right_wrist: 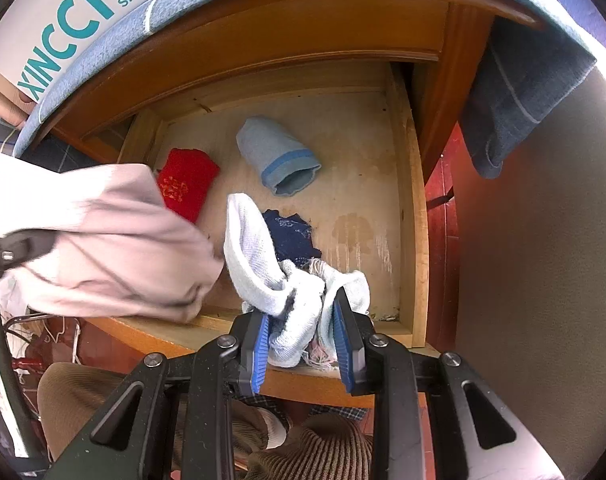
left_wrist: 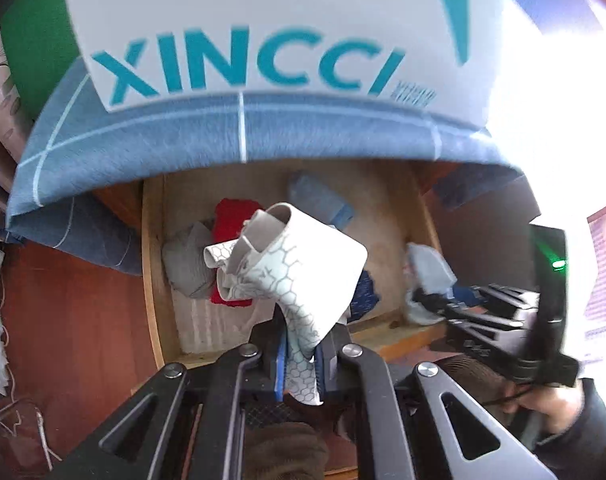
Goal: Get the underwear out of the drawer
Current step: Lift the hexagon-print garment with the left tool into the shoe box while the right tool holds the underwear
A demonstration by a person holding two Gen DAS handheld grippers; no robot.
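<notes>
Underwear [left_wrist: 299, 276], pale with a honeycomb print, hangs pinched in your left gripper [left_wrist: 299, 364] fingers above the drawer [left_wrist: 151, 264]; only a thin edge is caught, so it could slip free. Your right gripper [right_wrist: 303, 344] fingers clamp a white knit bundle [right_wrist: 291, 300] at the drawer's front rim, which could snag. Inside lie a red piece [right_wrist: 187, 182], a light-blue roll [right_wrist: 279, 158] and a navy piece [right_wrist: 291, 232].

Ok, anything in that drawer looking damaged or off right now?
Yes: the white knit piece clamped in the right hand-held gripper has frayed, loose threads at its lower edge. The drawer floor also shows brownish stains near its right side.
</notes>
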